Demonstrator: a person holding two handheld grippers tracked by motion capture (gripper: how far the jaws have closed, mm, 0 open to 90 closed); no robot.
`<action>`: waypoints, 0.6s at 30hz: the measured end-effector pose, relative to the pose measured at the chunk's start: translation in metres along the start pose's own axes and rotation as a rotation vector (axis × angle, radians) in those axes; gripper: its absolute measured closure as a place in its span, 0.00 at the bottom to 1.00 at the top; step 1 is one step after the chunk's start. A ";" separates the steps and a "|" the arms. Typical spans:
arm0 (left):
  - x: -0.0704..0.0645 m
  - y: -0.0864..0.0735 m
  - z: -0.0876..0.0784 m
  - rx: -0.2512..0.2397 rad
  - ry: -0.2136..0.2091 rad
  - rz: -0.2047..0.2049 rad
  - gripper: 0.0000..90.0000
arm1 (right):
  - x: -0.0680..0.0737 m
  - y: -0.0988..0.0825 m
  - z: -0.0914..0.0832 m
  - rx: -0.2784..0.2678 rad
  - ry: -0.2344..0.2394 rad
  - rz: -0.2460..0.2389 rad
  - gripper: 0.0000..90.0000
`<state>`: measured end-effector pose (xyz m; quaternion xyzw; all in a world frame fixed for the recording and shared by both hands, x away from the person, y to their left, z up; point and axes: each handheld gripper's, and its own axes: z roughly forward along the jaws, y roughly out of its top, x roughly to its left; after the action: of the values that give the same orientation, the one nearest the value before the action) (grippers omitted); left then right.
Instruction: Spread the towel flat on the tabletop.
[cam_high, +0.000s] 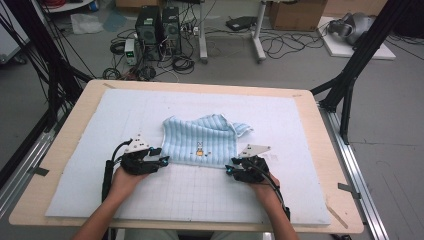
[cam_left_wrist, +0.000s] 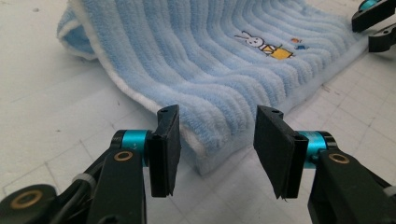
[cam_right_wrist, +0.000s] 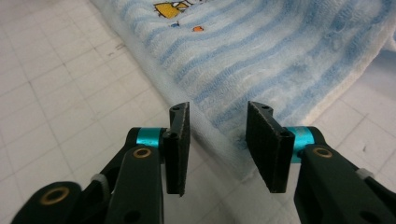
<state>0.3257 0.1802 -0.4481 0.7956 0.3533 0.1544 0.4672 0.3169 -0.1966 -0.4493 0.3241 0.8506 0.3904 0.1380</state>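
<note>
A light blue striped towel (cam_high: 200, 140) with a small embroidered rabbit (cam_high: 200, 149) lies crumpled in the middle of the white gridded mat (cam_high: 200, 195). My left gripper (cam_high: 162, 160) is at the towel's near left corner. In the left gripper view the towel's corner (cam_left_wrist: 210, 154) lies between the open jaws of the left gripper (cam_left_wrist: 218, 112), with gaps to both pads. My right gripper (cam_high: 229, 170) is at the near right corner. In the right gripper view the towel's hem (cam_right_wrist: 224, 154) runs between the open jaws of the right gripper (cam_right_wrist: 219, 108), and neither pad presses on it.
The mat covers a wooden table (cam_high: 75, 130) with rounded corners. Black frame legs (cam_high: 350, 75) stand at both far sides of the table. Beyond it the floor holds computer towers (cam_high: 157, 30), cables and a cardboard box (cam_high: 295, 15).
</note>
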 end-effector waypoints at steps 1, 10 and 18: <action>0.000 0.000 0.001 0.003 0.003 -0.003 0.57 | 0.000 0.000 0.000 -0.001 -0.003 -0.009 0.67; -0.003 0.003 0.011 0.110 0.060 0.021 0.66 | 0.000 -0.001 0.000 -0.006 -0.017 0.027 0.74; -0.004 -0.003 -0.001 0.111 -0.055 -0.017 0.93 | 0.002 -0.001 -0.007 0.032 0.019 0.027 0.92</action>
<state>0.3207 0.1788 -0.4496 0.8212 0.3553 0.1085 0.4331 0.3117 -0.2001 -0.4453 0.3341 0.8535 0.3815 0.1196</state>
